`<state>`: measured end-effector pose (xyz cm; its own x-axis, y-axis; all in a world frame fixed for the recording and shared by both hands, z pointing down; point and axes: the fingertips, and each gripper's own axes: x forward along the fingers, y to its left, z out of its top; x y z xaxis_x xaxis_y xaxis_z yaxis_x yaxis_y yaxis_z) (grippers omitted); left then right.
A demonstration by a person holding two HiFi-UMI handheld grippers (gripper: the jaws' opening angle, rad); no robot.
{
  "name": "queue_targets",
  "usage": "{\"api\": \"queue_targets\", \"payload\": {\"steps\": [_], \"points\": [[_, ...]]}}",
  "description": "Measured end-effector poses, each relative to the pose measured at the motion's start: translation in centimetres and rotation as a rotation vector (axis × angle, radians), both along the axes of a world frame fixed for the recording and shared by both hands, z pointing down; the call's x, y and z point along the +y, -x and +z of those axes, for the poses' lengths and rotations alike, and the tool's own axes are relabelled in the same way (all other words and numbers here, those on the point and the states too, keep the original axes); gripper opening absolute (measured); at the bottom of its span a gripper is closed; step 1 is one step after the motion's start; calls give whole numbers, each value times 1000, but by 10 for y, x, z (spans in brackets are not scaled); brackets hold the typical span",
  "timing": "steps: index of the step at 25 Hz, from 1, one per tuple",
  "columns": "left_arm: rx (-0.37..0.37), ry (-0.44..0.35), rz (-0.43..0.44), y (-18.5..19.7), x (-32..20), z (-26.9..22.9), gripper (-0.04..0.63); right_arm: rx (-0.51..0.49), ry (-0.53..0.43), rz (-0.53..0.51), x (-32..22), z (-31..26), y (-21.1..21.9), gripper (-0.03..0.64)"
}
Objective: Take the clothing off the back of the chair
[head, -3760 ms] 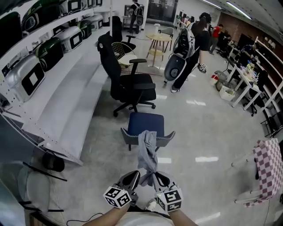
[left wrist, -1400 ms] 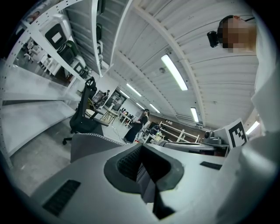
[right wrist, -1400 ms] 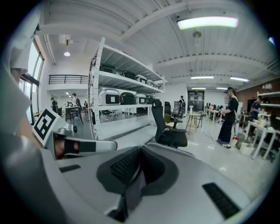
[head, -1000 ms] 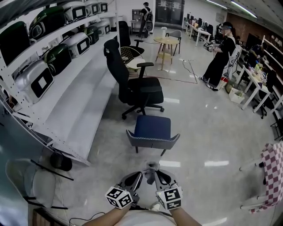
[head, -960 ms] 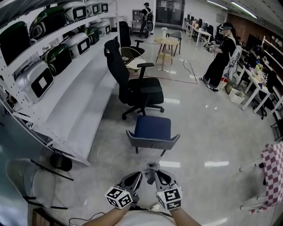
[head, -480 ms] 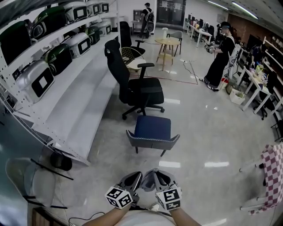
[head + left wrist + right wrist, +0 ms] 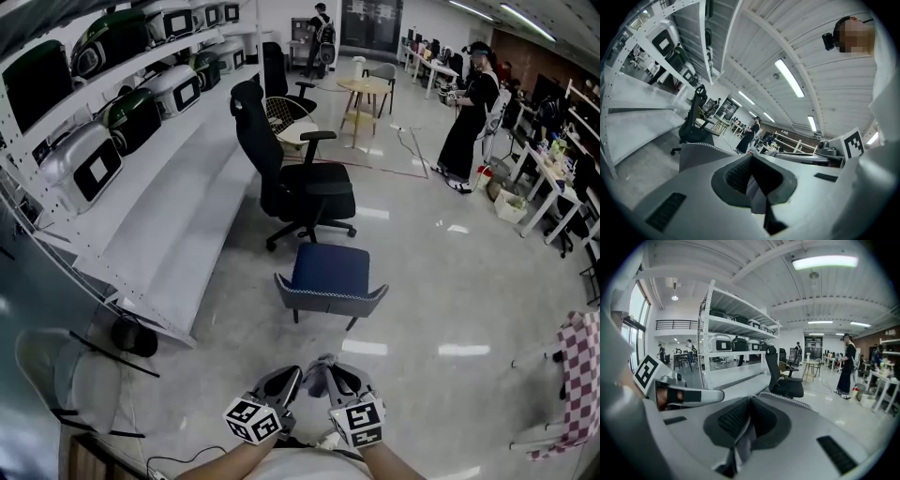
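Note:
The grey clothing point(image 7: 318, 367) is bunched up between my two grippers, close to my body and clear of the chair. My left gripper point(image 7: 285, 377) and right gripper point(image 7: 340, 376) sit side by side, each shut on a fold of it. In the left gripper view the cloth point(image 7: 758, 196) is pinched between the dark pads point(image 7: 736, 174). The right gripper view likewise has cloth point(image 7: 742, 444) in the closed jaws. The blue-seated chair point(image 7: 331, 274) stands ahead on the floor with its grey back point(image 7: 328, 296) bare.
A black office chair point(image 7: 292, 183) stands beyond the blue one. White shelving point(image 7: 141, 206) with appliances runs along the left. A person point(image 7: 468, 112) stands at the far right near desks, and a round wooden table point(image 7: 365, 86) is behind. A checked cloth point(image 7: 581, 366) hangs at the right edge.
Earlier the clothing stretched from the chair back down to my grippers; it is now off the chair and gathered at the jaws. In the last second the grippers stayed put.

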<state>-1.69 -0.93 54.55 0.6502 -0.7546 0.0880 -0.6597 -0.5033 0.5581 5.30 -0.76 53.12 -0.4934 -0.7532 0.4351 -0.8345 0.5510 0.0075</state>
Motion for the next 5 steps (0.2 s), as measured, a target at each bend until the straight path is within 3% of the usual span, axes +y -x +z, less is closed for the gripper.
{"api": "queue_targets", "payload": {"steps": [5], "points": [[1, 5, -5, 6, -1, 1, 8, 2, 5, 1, -1, 1, 3, 25]]}}
